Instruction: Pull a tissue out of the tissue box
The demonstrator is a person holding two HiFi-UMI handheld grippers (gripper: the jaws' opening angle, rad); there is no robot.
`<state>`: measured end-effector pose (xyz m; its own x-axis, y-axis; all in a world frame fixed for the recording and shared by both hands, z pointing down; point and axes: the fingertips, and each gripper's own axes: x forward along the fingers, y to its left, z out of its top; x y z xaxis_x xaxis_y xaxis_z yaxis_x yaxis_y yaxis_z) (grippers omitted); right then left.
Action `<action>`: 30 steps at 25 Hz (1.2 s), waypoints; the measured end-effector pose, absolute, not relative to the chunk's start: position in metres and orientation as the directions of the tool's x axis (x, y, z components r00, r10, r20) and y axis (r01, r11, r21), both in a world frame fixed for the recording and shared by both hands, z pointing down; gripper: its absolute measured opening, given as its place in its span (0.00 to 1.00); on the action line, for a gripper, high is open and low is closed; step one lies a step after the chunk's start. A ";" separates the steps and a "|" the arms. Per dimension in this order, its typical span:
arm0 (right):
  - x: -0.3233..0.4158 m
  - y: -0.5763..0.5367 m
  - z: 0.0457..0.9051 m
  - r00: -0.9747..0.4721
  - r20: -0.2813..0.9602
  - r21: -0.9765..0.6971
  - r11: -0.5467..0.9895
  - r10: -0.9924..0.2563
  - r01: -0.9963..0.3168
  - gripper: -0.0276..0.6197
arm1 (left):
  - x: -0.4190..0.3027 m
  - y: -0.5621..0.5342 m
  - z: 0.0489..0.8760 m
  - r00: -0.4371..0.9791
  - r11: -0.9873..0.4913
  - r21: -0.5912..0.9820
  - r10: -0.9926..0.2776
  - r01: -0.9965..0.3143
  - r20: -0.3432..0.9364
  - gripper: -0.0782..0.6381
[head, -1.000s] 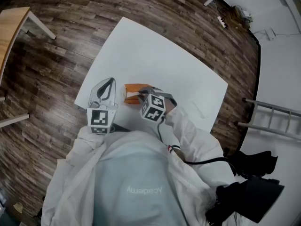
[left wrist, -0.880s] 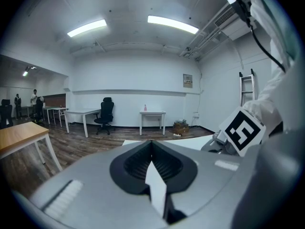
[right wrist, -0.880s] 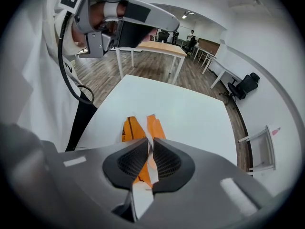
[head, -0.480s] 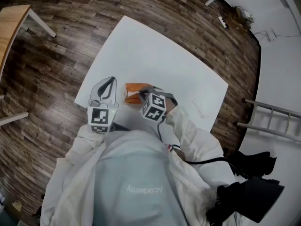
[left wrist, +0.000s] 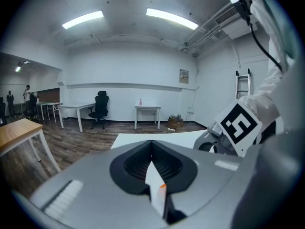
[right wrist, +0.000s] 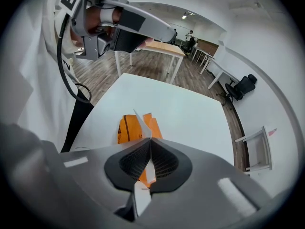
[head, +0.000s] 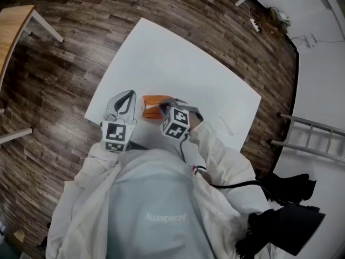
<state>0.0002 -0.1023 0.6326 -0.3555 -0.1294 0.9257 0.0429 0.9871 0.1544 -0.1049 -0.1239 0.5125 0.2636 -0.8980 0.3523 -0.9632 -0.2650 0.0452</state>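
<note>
Right gripper has its jaws pressed together on a thin white tissue, a corner of which stands up just above the tips. Right beneath it sits the orange tissue box, lying flat near the person's edge of the white table. From above, this gripper tips steeply down over the right end of the box. The left gripper hangs just beside the box's left end, clear of it and pointing outward across the table; its jaws meet at the tips, and I cannot make out anything held in them. A white sleeve leads back from the right gripper. Dark wooden floor surrounds the table, with a ladder lying off to the right.
</note>
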 end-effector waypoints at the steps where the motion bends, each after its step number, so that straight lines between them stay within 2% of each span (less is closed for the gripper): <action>1: 0.000 -0.102 0.632 -0.357 0.925 0.154 0.987 -0.130 0.039 0.05 | -0.103 -0.123 0.515 0.270 -0.273 0.046 -0.893 -0.961 0.360 0.11; 13: 0.002 -0.102 0.634 -0.376 0.920 0.111 0.994 -0.110 -0.020 0.05 | -0.066 -0.092 0.580 0.379 -0.352 0.152 -0.778 -0.923 0.501 0.11; 30: 0.007 -0.102 0.631 -0.376 0.921 0.088 0.995 -0.098 -0.044 0.05 | -0.013 -0.084 0.637 0.501 -0.398 0.305 -0.662 -0.865 0.558 0.11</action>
